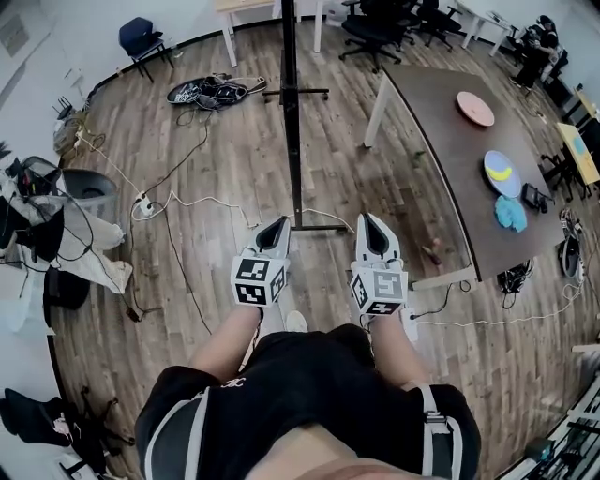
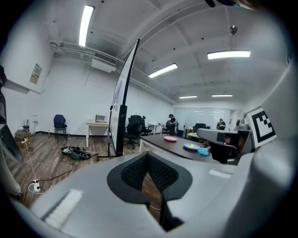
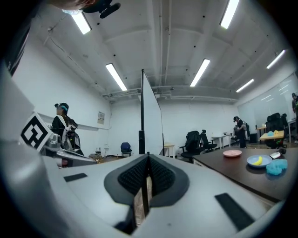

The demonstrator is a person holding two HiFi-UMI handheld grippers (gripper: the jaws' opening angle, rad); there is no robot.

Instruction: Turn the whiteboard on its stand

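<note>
The whiteboard (image 1: 292, 103) stands edge-on to me, a thin dark line on a black wheeled stand whose near foot (image 1: 314, 228) lies just ahead of my hands. It rises tall in the left gripper view (image 2: 124, 88) and in the right gripper view (image 3: 151, 118). My left gripper (image 1: 277, 226) is shut and holds nothing, a short way left of the near foot. My right gripper (image 1: 373, 223) is also shut and holds nothing, to the right of the foot. Neither touches the board. Both pairs of jaws meet in their own views (image 2: 148, 157) (image 3: 148, 159).
A dark table (image 1: 441, 159) to the right carries a pink plate (image 1: 475, 108), a blue plate (image 1: 502, 173) and a teal cloth (image 1: 511, 214). White cables (image 1: 178, 202) and a bag pile (image 1: 208, 91) lie on the wooden floor at left, near a grey bin (image 1: 90, 192). Office chairs (image 1: 375, 28) stand behind.
</note>
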